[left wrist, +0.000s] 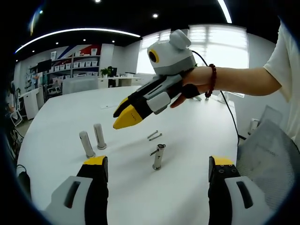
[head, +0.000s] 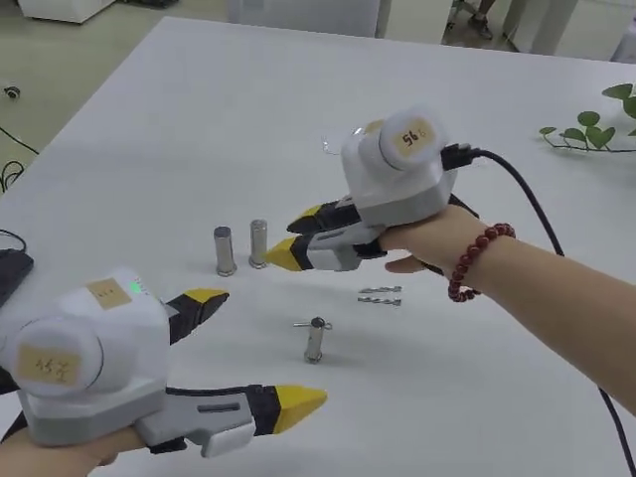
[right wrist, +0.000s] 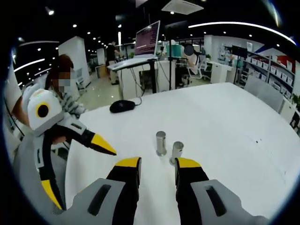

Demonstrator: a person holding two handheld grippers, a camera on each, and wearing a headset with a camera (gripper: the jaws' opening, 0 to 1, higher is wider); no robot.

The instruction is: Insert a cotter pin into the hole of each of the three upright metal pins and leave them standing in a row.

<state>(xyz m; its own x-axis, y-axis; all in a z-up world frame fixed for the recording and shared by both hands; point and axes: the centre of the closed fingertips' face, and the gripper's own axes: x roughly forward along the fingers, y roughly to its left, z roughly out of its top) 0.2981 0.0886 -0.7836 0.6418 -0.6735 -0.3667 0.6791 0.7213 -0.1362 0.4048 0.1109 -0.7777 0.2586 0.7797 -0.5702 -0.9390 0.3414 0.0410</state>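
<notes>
Two bare metal pins [head: 225, 250] [head: 258, 243] stand upright side by side on the white table [head: 199, 119]. A third pin [head: 315, 340] stands nearer, with a cotter pin through its top. Two loose cotter pins [head: 381, 295] lie right of it. My right gripper [head: 288, 240] hovers just right of the bare pair, jaws slightly apart and holding nothing; its own view has the pins [right wrist: 161, 143] [right wrist: 176, 152] just beyond its tips [right wrist: 158, 164]. My left gripper [head: 253, 348] is wide open and empty at the near left, facing the third pin [left wrist: 158, 157].
A black cable [head: 537, 209] trails from the right gripper across the table. A leafy plant [head: 596, 129] sits at the far right edge. A dark object [head: 10, 268] lies at the left edge. A black mouse [right wrist: 122, 106] rests farther along the table.
</notes>
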